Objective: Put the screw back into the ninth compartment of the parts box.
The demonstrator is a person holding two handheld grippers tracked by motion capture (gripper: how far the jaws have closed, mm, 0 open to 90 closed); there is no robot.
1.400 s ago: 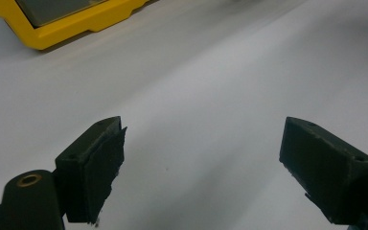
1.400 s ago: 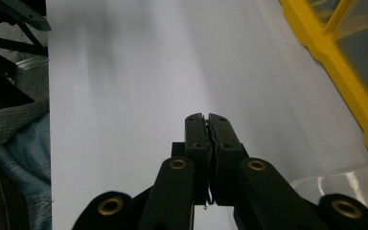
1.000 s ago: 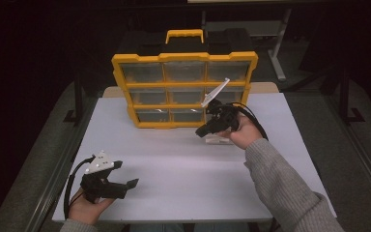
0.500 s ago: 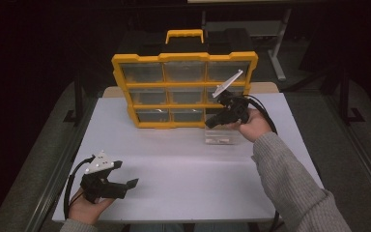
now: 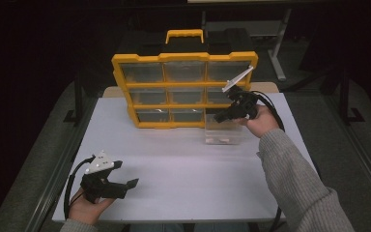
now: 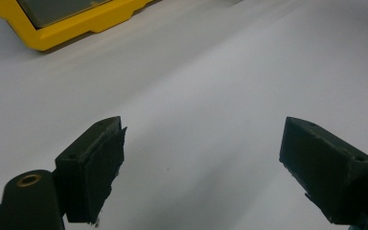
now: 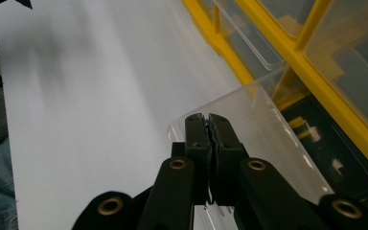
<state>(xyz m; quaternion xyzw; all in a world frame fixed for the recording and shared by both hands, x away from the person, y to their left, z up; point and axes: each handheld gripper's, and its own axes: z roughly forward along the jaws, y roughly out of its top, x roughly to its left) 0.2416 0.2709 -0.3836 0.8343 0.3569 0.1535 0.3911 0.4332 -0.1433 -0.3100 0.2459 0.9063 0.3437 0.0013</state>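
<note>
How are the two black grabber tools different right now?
The left gripper has its jaws wide apart with nothing between them; the right gripper has its jaws pressed shut on the wall of a clear drawer. The left one sits near the table's front edge; the right is up by the yellow organizer. Both are black and hand-held.

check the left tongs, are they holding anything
No, in the left gripper view the left tongs stand wide open over the bare white table with nothing between them.
</note>
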